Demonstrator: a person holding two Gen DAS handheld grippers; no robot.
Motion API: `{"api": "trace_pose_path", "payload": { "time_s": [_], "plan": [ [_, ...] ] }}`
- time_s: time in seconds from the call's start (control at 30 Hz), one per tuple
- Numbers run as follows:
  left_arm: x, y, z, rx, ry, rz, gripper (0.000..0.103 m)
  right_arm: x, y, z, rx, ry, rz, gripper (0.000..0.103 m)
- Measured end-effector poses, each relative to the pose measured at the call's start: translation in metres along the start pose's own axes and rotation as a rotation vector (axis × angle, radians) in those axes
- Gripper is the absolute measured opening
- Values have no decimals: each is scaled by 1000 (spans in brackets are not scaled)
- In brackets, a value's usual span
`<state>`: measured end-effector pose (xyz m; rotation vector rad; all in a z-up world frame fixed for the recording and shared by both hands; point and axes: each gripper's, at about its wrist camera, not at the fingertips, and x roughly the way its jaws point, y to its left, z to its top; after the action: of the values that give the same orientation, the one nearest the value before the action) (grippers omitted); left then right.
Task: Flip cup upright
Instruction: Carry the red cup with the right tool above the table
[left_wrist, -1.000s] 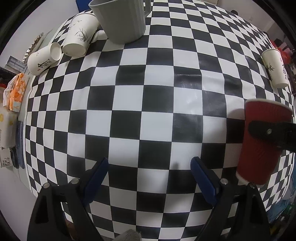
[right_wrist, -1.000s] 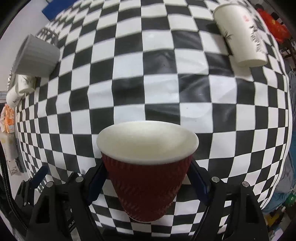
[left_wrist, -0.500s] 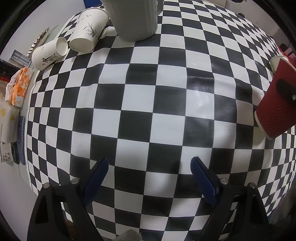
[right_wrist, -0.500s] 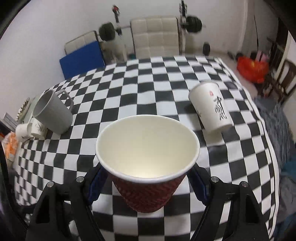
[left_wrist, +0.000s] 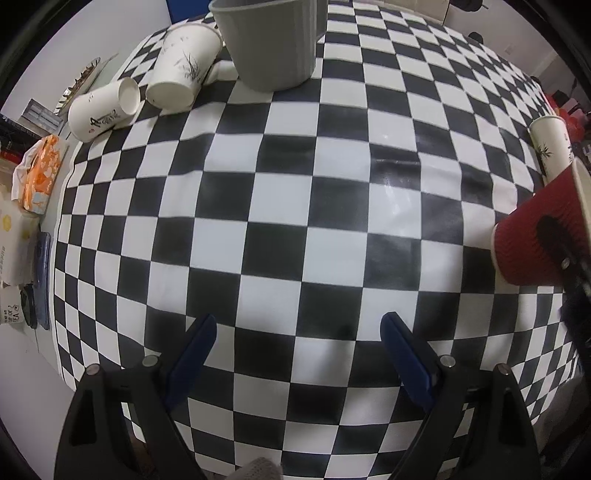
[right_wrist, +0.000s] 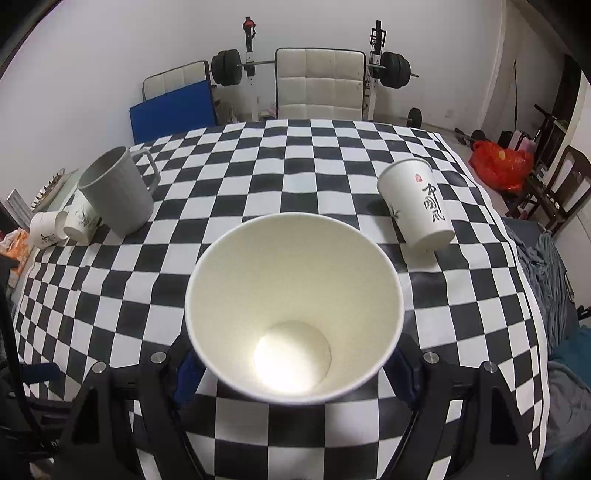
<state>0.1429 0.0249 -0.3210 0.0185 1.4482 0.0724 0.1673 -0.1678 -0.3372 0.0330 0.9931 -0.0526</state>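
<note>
My right gripper (right_wrist: 293, 363) is shut on a red ribbed paper cup (right_wrist: 293, 306) with a white inside. The cup's open mouth faces the camera and I see down to its bottom. In the left wrist view the same red cup (left_wrist: 535, 236) is at the far right, held above the checkered table (left_wrist: 295, 206), tilted with its rim to the right, one black finger (left_wrist: 557, 240) across its side. My left gripper (left_wrist: 295, 339) is open and empty, low over the near part of the table.
A grey mug (right_wrist: 118, 192) stands at the left with two white paper cups (right_wrist: 62, 225) lying beside it. A white paper cup with black lettering (right_wrist: 417, 203) stands mouth-down at the right. Chairs, weights and a blue mat stand beyond the far edge.
My right gripper has lifted the red cup off the table and turned it over, from bottom-up to mouth towards the camera. The left gripper drifted slightly and stayed open.
</note>
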Motion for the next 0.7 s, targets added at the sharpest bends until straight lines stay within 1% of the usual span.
{"api": "trace_pose_path", "payload": {
  "time_s": [0.23,0.33,0.5,0.57,0.6,0.7],
  "plan": [
    [-20,0,-2,21,-70,1,90,-2,3,-3,7,46,-28,84],
    [-29,1,-6,27,-105,6,90,-8,2,-1,18,49,-47,88],
    [-46,1,-14,39,-171,8,91,-24,-1,0,40,52,-68,88],
    [-55,-8,-13,51,-189,8,91,-32,-4,0,51,52,-81,88],
    [-57,-14,-7,55,-195,7,91,-37,-6,-1,60,53,-84,88],
    [-69,-21,-10,63,-220,0,91,-51,-13,-2,81,57,-86,88]
  ]
}}
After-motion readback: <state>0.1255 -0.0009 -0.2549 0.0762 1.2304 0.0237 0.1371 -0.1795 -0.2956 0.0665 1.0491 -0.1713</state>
